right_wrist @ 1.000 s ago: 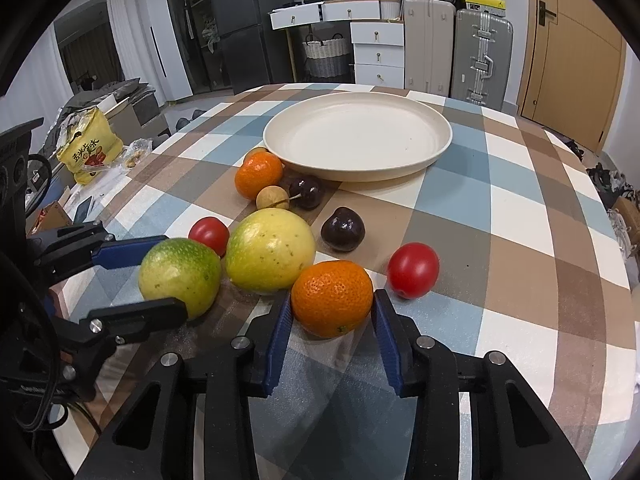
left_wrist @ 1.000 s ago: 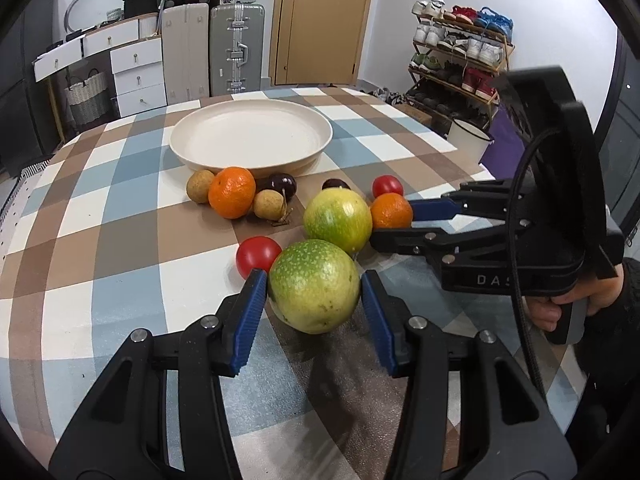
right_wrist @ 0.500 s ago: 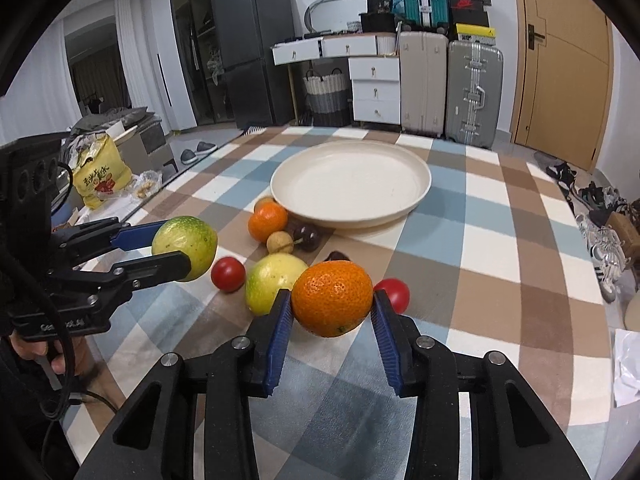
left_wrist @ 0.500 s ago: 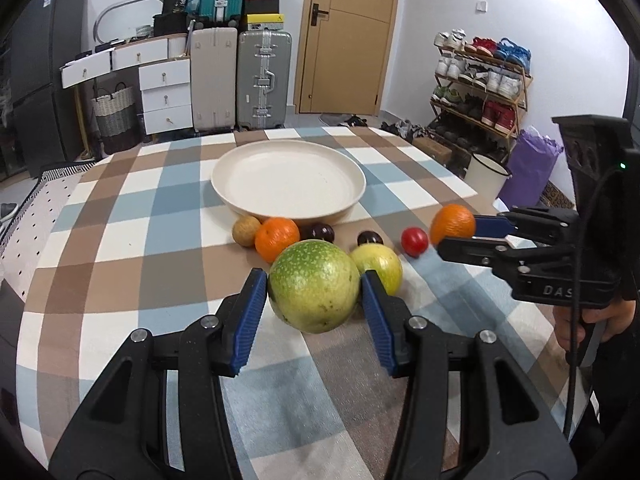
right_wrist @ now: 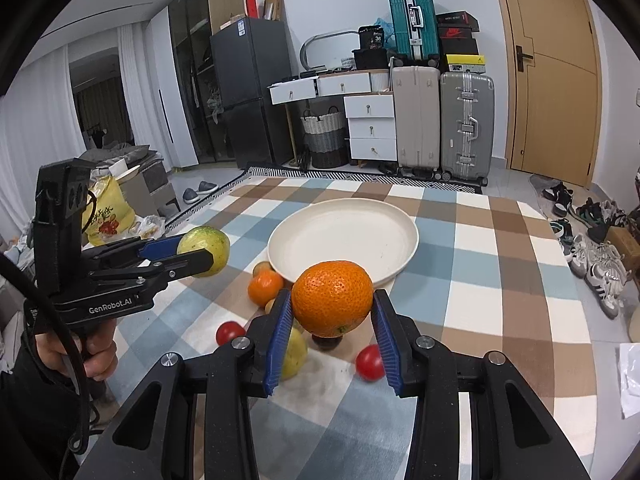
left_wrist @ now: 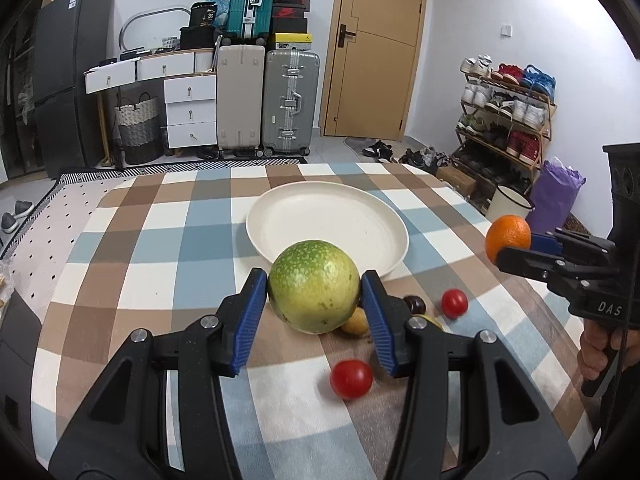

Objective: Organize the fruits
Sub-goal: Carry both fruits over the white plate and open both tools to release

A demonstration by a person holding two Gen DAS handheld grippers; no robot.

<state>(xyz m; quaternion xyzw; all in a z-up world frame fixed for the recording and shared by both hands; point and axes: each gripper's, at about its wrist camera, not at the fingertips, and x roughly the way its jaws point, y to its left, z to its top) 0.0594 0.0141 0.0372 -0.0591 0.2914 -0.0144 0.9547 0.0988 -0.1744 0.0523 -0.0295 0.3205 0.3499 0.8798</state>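
Note:
My left gripper (left_wrist: 314,300) is shut on a large green fruit (left_wrist: 314,291) and holds it in the air in front of the empty cream plate (left_wrist: 280,216). My right gripper (right_wrist: 331,306) is shut on an orange (right_wrist: 331,298), also raised above the table; it shows at the right in the left wrist view (left_wrist: 508,236). The green fruit shows at the left in the right wrist view (right_wrist: 204,250). On the checked tablecloth below lie two red tomatoes (left_wrist: 351,378) (left_wrist: 454,303), a second orange (right_wrist: 265,287), a yellow-green fruit (right_wrist: 294,354) and small dark and tan fruits.
The plate (right_wrist: 344,236) sits mid-table, beyond the loose fruit. Suitcases (left_wrist: 290,100), white drawers (left_wrist: 190,110) and a shoe rack (left_wrist: 504,120) stand past the table's far edge. A white bucket (left_wrist: 508,204) is on the floor at the right.
Both grippers have lifted their fruits from the table, the green fruit and the orange now well above the cloth. The views have tilted up toward the room.

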